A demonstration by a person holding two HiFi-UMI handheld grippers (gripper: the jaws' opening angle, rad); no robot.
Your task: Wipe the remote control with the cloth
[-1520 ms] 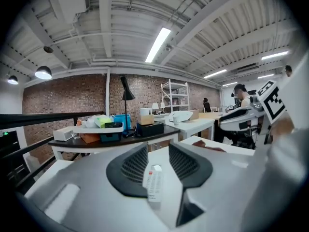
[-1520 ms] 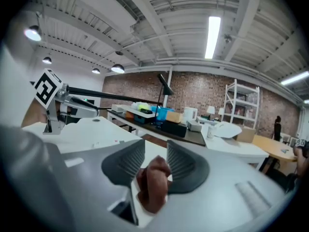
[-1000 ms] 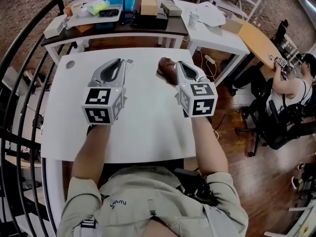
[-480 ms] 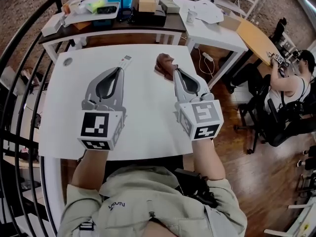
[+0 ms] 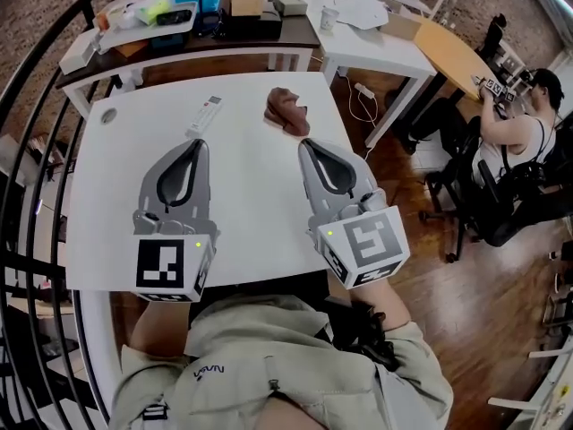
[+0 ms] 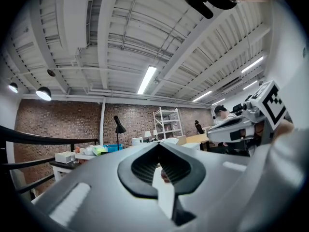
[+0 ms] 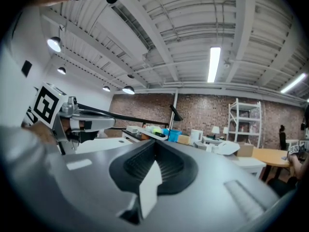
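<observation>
White, slim remote control (image 5: 204, 115) lies near a crumpled brown cloth (image 5: 286, 110) — left claw (image 5: 194, 142) and right claw (image 5: 304, 142) both closed, empty.

left gripper (image 5: 193, 143): grey tapered shell, black-and-white marker cube (image 5: 166, 267)
right gripper (image 5: 305, 143): matching grey, small green light
shirt (image 5: 269, 348): khaki, short sleeves

On the table (image 5: 255, 200), remote control (image 5: 204, 115) lies left of cloth (image 5: 286, 111).

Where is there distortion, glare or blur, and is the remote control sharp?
Head view: fisheye bends the edges of the white table; slim white remote control and crumpled brown cloth look sharp. Left gripper view: bright ceiling tube light, black corners. Right gripper view: likewise.
</observation>
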